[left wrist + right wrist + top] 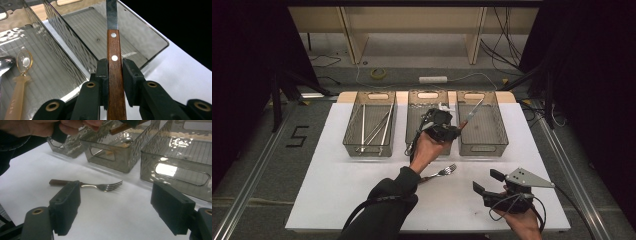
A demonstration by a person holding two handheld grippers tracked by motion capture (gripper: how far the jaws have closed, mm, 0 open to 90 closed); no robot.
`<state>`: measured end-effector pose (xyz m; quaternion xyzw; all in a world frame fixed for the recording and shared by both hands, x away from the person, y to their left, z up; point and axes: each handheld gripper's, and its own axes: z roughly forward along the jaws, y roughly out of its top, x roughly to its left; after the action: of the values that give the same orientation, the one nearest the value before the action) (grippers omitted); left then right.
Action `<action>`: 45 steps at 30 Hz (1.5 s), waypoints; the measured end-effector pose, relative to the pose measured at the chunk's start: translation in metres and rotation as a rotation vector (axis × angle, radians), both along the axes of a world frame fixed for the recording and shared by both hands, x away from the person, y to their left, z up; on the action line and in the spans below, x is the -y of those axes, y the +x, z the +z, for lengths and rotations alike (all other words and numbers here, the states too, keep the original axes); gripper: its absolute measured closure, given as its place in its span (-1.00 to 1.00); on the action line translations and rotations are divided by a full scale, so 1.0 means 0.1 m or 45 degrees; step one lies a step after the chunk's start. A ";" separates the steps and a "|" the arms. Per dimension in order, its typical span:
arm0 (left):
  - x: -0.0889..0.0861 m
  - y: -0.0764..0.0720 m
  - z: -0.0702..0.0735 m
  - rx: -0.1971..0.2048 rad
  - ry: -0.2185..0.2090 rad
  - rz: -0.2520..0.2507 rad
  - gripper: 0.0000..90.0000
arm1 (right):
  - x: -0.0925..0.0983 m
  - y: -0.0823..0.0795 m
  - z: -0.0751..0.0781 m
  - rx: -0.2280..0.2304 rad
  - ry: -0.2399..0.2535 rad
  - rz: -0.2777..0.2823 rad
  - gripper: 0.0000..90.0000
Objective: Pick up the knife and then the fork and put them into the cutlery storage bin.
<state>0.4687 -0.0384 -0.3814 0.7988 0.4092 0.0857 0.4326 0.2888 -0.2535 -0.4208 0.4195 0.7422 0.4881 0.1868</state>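
Left gripper point(458, 131): its jaws are closed tight on the wooden handle of a knife point(113, 45). The pads squeeze the handle from both sides.

Knife: it sticks straight out past the jaws, handle first, then the metal blade. Its long line runs the same way the gripper points.

Where the knife is: up in the air, over the near edge of the right bin point(482, 125). In the high view the blade seems to point up and away over that bin, but it is small there, so I am not sure how much it tips.

Which way to go: the right bin lies just ahead of the knife tip. The middle bin point(32, 75), with a spoon point(21, 75) in it, is beside it.

Right gripper point(491, 184): jaws wide open, holding nothing. It waits low over the white table point(362, 190).

Fork point(100, 186): it lies flat on the table, handle one way and prongs the other, just ahead of the right gripper. That gripper is the nearer one to it.
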 end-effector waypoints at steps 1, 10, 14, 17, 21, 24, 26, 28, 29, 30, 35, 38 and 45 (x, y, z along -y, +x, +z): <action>0.01 0.02 0.00 0.002 -0.002 0.006 0.67 | 0.00 0.00 0.00 0.000 0.000 0.000 -0.45; 0.07 0.14 -0.01 -0.022 0.002 0.027 0.67 | 0.01 0.00 0.00 -0.007 0.005 0.000 -0.45; 0.11 0.17 -0.03 -0.026 0.011 0.032 0.67 | 0.01 0.00 0.00 -0.007 0.005 0.001 -0.45; 0.13 0.21 -0.05 -0.040 0.000 0.046 0.67 | 0.01 0.00 0.00 -0.007 0.005 0.001 -0.45; 0.16 0.23 -0.06 -0.045 0.005 0.044 0.67 | 0.01 0.00 0.00 -0.006 0.005 0.002 -0.45; 0.18 0.23 -0.06 -0.043 -0.001 0.050 0.67 | 0.01 0.00 0.00 -0.006 0.006 0.002 -0.45; 0.20 0.24 -0.07 -0.048 -0.009 0.051 0.67 | 0.01 0.00 0.00 -0.006 0.006 0.003 -0.45; 0.22 0.25 -0.08 -0.048 -0.006 0.050 0.67 | 0.01 0.00 0.00 -0.005 0.004 0.005 -0.45; 0.23 0.25 -0.08 -0.051 -0.001 0.049 0.67 | 0.01 0.00 0.00 -0.003 0.004 0.005 -0.45; 0.25 0.26 -0.09 -0.057 -0.004 0.053 0.67 | 0.01 0.00 0.00 -0.004 0.005 0.004 -0.45; 0.29 0.29 -0.10 -0.064 -0.012 0.054 0.67 | 0.01 0.00 0.00 -0.004 0.006 0.005 -0.45; 0.32 0.30 -0.10 -0.067 -0.010 0.057 0.67 | 0.02 0.00 0.00 -0.007 0.006 0.003 -0.45; 0.37 0.34 -0.12 -0.081 -0.017 0.061 0.67 | 0.02 0.01 0.00 -0.008 0.006 0.006 -0.45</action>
<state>0.5028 -0.0750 -0.3935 0.7882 0.4422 0.0680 0.4225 0.2894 -0.2552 -0.4211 0.4197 0.7426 0.4890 0.1823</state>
